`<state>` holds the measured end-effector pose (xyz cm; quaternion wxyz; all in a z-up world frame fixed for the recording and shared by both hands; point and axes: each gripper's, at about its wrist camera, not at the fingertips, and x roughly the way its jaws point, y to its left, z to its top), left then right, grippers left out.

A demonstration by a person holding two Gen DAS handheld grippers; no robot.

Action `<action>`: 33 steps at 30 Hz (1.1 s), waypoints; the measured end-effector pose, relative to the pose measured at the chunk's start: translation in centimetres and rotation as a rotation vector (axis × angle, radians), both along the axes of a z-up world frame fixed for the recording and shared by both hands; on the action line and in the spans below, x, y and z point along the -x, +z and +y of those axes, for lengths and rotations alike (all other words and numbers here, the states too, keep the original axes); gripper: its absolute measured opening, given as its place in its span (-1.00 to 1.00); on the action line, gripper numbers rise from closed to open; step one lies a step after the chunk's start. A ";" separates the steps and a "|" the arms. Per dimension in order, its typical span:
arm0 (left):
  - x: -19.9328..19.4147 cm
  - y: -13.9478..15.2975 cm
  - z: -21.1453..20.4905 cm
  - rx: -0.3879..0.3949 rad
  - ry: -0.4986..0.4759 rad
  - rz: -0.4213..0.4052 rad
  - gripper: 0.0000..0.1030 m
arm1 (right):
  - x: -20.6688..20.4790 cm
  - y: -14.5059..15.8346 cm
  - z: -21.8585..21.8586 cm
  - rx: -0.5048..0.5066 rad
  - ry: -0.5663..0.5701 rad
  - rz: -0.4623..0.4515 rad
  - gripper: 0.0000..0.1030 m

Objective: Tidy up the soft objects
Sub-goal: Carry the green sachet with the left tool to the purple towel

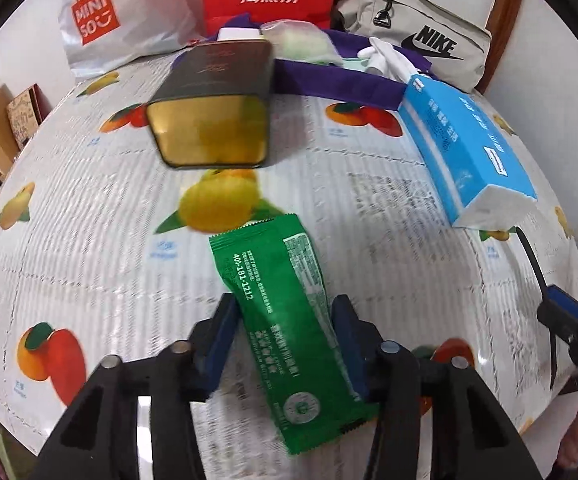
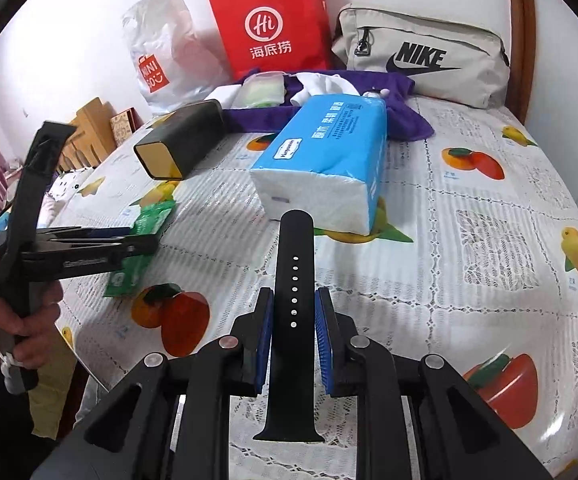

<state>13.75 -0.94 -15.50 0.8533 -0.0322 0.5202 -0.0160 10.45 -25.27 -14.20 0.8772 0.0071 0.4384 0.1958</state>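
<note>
A: Packet [image 1: 285, 324], one, flat green crinkly foil, lies on the fruit-print cloth [image 1: 89, 240] between the left gripper [image 1: 285, 320] pads, which look to touch its edges.

B: Right gripper [image 2: 293, 312], at 6 o'clock, pinches one smooth black strap [image 2: 293, 300]; one blue tissue pack [image 2: 329, 168] at 12.

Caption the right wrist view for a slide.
Right hand-held gripper clamps a black watch strap above the fruit-print tablecloth.

A fruit-print tablecloth [image 2: 469, 208] covers the table, white wall [image 2: 69, 20] behind, wooden frame [image 2: 523, 40] beside it.
</note>
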 end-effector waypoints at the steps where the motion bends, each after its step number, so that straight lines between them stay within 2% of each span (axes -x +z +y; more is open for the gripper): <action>1: 0.1 -0.1 0.3 -0.002 0.007 -0.002 0.01 | -0.1 -0.1 0.2 -0.004 0.002 0.004 -0.60; 4: 0.0 -0.2 0.4 -0.015 0.016 -0.017 0.01 | -0.3 -0.5 0.7 0.009 0.004 0.015 -0.60; 5: -0.1 -0.2 0.2 -0.029 0.015 -0.025 -0.17 | -0.4 -0.6 0.9 0.015 0.004 0.018 -0.60; 7: -0.1 -0.3 -0.2 -0.052 -0.018 -0.057 -0.32 | -0.4 -0.9 1.2 0.024 0.004 0.023 -0.60; 11: 0.0 0.0 1.2 0.017 -0.012 -0.072 -0.44 | -0.8 -1.9 1.5 0.038 -0.006 0.050 -0.60; 14: 0.0 0.2 2.3 0.056 0.009 -0.071 -0.47 | -1.1 -2.2 1.5 0.034 -0.011 0.065 -0.60; 19: 0.3 0.8 3.8 0.094 0.031 -0.071 -0.47 | -0.7 -0.9 1.9 0.019 0.012 0.061 -0.60; 33: -0.5 5.8 6.4 0.120 0.053 -0.153 -0.47 | -1.0 4.4 2.1 -0.019 0.027 0.025 -0.60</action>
